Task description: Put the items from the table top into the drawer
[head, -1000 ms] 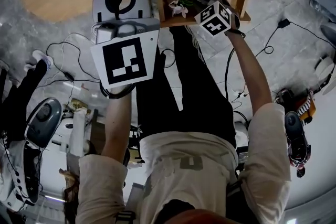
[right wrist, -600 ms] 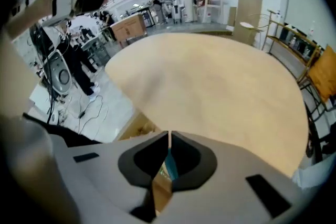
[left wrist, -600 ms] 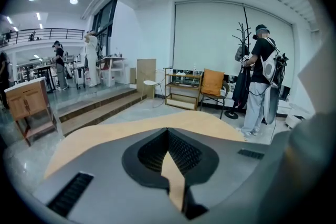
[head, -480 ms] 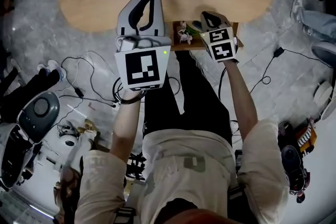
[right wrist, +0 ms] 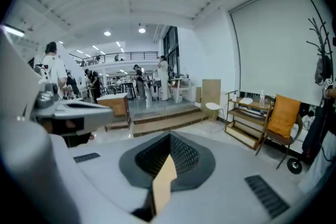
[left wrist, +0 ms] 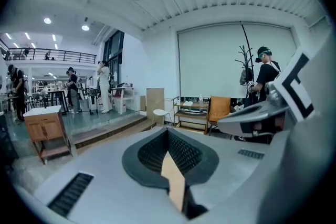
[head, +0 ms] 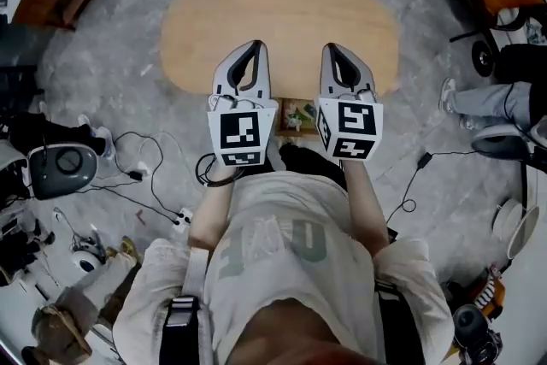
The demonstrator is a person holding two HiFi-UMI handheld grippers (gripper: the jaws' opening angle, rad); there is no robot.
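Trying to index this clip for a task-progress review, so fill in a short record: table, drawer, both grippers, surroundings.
table top: oval, wooden, no items visible on it
drawer: open under the table's near edge, between the two grippers
drawer contents: small pale items, too small to name
left gripper: jaws together, nothing between them, held over the table's near edge
right gripper: jaws together, nothing between them, beside the left one
floor: grey, with loose cables
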